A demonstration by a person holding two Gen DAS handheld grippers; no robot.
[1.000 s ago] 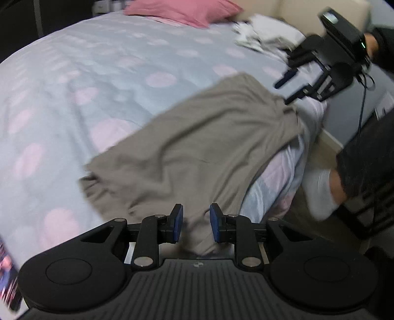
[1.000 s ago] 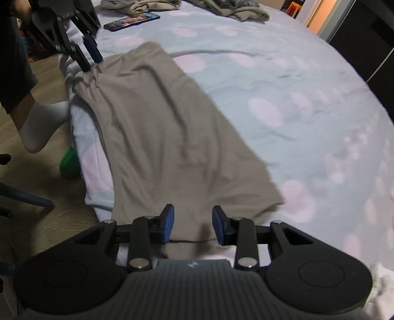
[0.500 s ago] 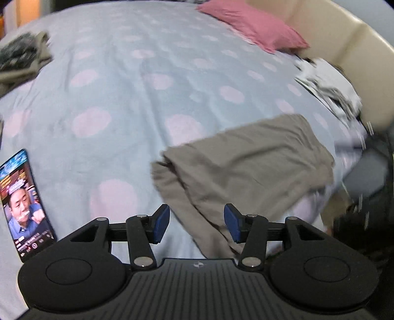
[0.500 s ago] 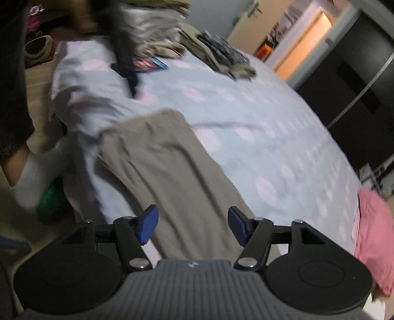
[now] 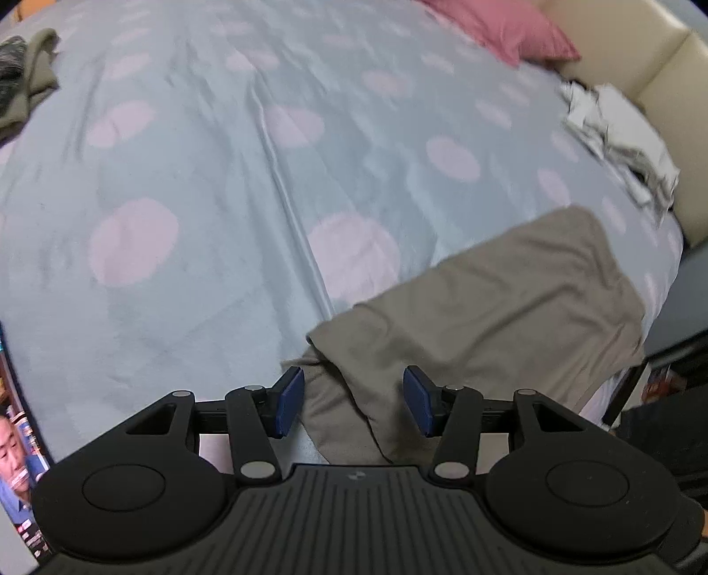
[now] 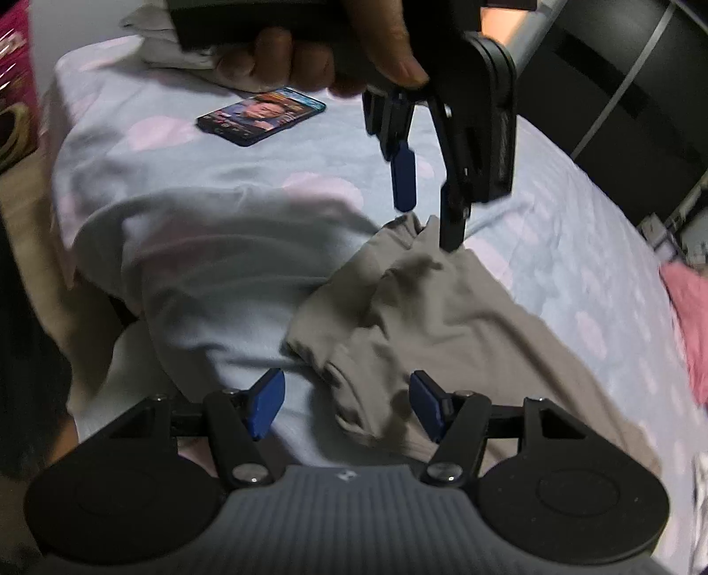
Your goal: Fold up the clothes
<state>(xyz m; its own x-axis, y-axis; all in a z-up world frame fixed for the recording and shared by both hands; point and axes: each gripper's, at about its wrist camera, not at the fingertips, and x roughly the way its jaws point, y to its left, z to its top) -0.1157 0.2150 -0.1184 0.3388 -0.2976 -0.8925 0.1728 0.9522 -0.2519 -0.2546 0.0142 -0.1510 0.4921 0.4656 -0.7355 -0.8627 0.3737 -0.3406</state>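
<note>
Grey garment (image 5: pixel 509 309) on the bed (image 5: pixel 221 177) – soft, light, floppy; best pinched at its rumpled near edge. Left claw (image 5: pixel 354 400) and right claw (image 6: pixel 347 407) both spread, empty.

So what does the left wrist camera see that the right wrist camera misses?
Only the left view shows the cream headboard, the crumpled white laundry beside it, and its own left claw from behind, open. Only the right view shows the hand gripping that left tool, and the right claw, open. Both show the taupe garment on the dotted bedspread, a pink pillow and a phone.
</note>
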